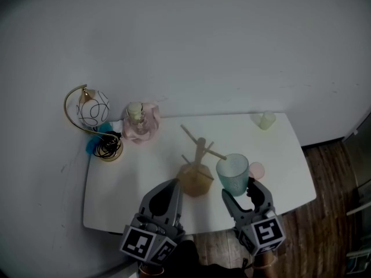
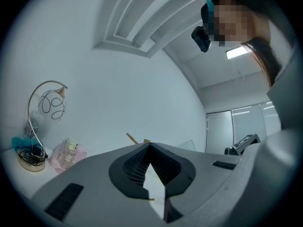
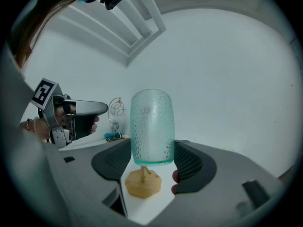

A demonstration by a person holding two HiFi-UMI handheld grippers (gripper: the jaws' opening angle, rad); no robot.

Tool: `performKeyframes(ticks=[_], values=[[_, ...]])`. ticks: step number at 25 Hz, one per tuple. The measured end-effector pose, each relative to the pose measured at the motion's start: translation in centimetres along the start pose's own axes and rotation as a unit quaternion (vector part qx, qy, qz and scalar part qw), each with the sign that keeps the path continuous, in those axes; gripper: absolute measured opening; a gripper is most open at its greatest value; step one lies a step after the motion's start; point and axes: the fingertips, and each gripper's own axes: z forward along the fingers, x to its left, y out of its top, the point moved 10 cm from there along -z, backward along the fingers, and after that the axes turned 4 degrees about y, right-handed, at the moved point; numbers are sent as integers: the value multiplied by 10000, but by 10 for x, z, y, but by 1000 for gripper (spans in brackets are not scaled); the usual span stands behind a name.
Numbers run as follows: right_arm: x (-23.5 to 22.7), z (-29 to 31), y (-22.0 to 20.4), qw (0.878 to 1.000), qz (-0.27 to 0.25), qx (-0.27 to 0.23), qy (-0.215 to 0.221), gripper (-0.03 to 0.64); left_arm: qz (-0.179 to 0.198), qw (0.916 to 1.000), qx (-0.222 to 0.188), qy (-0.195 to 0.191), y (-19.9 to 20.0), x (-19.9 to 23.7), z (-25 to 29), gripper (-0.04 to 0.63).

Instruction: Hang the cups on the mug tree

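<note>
Teal cup [image 1: 233,174] is gripped by the right gripper [image 1: 239,190], just right of the tree [image 1: 197,168] mid-desk [image 1: 127,196]. Left gripper [image 2: 150,146]: jaws together, empty. Right gripper view: wide-set jaws pinch the cup, tree just beyond. Recommend aligning a peg before release.

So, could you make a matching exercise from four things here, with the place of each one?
1. teal dimpled glass cup
2. hexagon-based wooden mug tree
3. small pale yellow cup
4. gold arc lamp

A. far left corner of the white table
B. far right corner
C. held in the right tool
D. middle of the table

Pairs: 1-C, 2-D, 3-B, 4-A
</note>
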Motion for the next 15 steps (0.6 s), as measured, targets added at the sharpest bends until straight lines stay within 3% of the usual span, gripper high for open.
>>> performKeyframes(ticks=[15], values=[[3, 9, 19, 9942, -792, 609, -399, 287, 175, 9997, -72, -143, 11, 21, 5, 0]])
